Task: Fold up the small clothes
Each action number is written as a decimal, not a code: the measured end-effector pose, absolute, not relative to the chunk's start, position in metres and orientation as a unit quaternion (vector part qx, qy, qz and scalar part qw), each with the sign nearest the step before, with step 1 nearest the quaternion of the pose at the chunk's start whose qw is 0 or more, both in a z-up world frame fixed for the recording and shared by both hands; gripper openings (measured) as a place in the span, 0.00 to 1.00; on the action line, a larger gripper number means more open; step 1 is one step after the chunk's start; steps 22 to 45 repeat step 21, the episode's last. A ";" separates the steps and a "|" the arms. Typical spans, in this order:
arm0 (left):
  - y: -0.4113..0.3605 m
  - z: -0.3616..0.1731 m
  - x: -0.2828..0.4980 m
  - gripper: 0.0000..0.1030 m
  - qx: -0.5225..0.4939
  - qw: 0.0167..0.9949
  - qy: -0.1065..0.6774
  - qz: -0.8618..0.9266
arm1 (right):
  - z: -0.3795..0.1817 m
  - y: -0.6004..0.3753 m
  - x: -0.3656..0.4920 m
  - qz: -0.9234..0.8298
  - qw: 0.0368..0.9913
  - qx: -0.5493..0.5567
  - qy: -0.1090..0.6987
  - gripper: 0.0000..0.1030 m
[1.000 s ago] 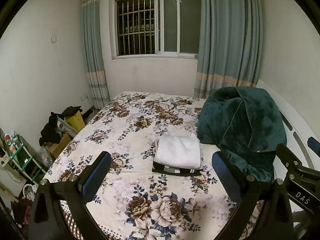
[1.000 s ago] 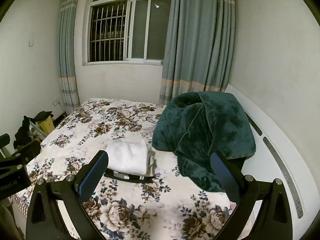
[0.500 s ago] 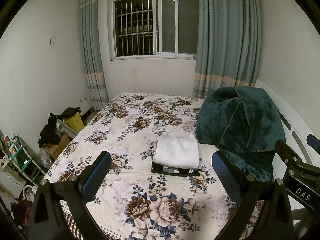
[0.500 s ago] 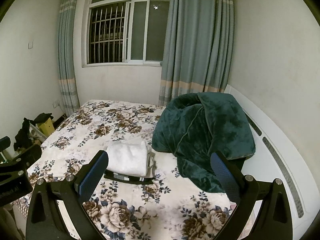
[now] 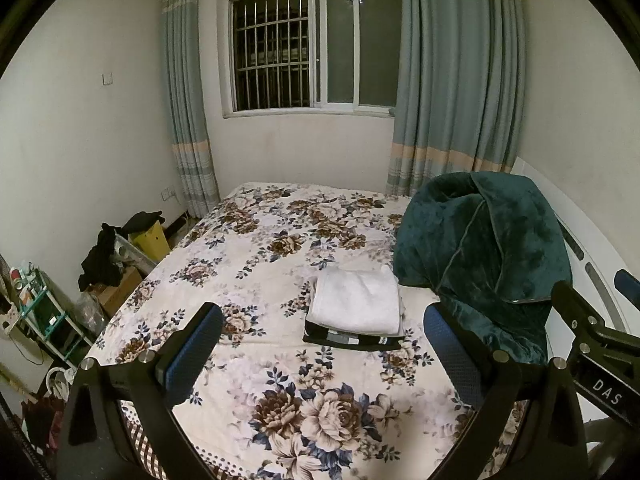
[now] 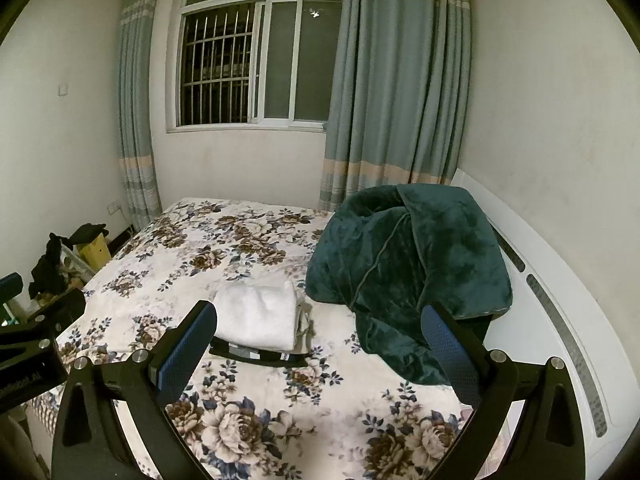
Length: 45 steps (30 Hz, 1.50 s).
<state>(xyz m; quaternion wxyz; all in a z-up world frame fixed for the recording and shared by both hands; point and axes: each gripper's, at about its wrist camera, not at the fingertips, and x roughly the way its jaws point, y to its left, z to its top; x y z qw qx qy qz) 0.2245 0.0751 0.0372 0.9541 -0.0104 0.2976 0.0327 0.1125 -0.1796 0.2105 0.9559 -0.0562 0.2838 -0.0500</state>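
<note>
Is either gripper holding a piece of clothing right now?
No. The left gripper and right gripper are both open and empty above the bed, and the folded white cloth lies on its stack.

Both my grippers spread wide, holding nothing

My left gripper (image 5: pixel 322 346) has its blue-padded fingers (image 5: pixel 192 354) far apart, with nothing between them. My right gripper (image 6: pixel 320 346) is spread just as wide and is just as empty. Each shows at the edge of the other's view, so they sit side by side, both pointing forward and slightly down.
</note>
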 end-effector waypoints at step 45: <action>0.078 0.037 0.222 1.00 -0.006 0.956 0.290 0.048 | 0.207 -0.177 0.104 -0.052 0.956 -0.051 0.283 1.00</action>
